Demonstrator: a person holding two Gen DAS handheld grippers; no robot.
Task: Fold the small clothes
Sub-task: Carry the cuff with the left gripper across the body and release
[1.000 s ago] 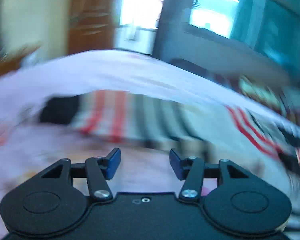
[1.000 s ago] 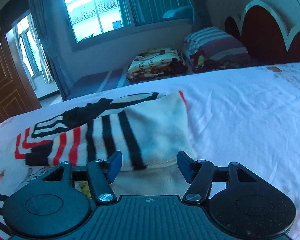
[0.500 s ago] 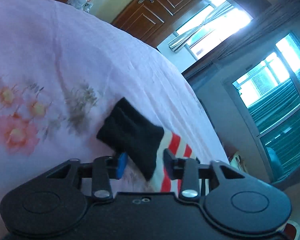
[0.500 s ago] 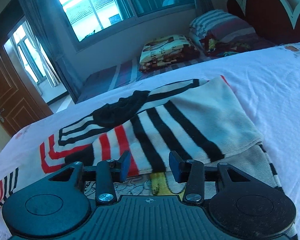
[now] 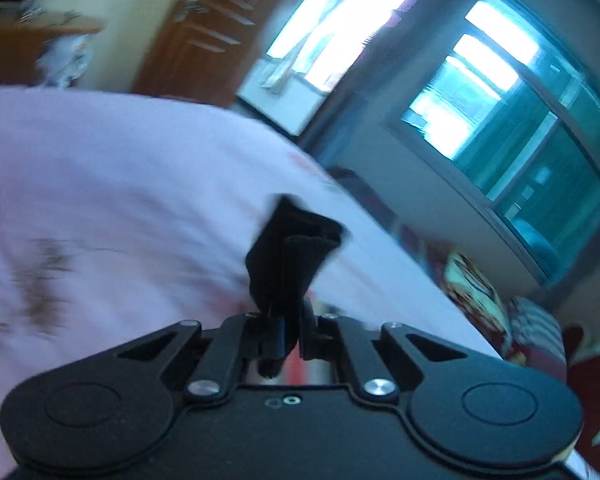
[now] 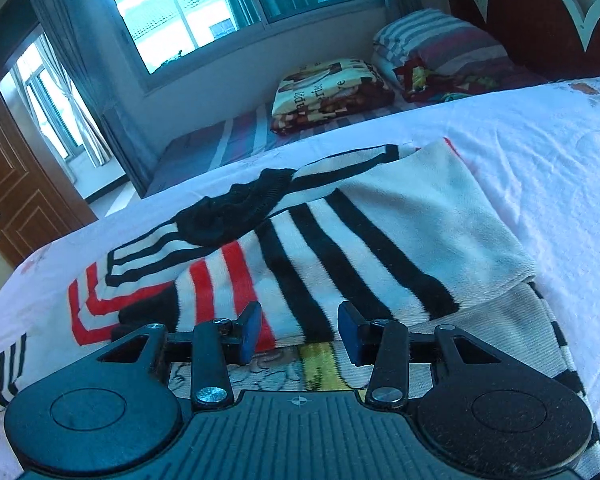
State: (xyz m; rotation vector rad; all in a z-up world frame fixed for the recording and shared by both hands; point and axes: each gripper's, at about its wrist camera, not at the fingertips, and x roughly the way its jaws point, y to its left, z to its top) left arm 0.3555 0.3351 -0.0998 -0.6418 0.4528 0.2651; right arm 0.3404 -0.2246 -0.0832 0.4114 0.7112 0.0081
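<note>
Evidently the left gripper (image 5: 290,340) has just closed, its jaws now clamped on the black ribbed cuff (image 5: 290,264) of a sleeve, a firm edge that lets the sleeve be carried over the body. The cuff rises away from the jaws, above the pink bedsheet (image 5: 120,184).

The right gripper (image 6: 298,332) stands half open just above the striped sweater (image 6: 340,240), pads clear of the cloth, likely poised at the hem. The sweater lies flat on that sheet, its long axis running diagonally away from the gripper, its far end toward the headboard (image 6: 540,12).
</note>
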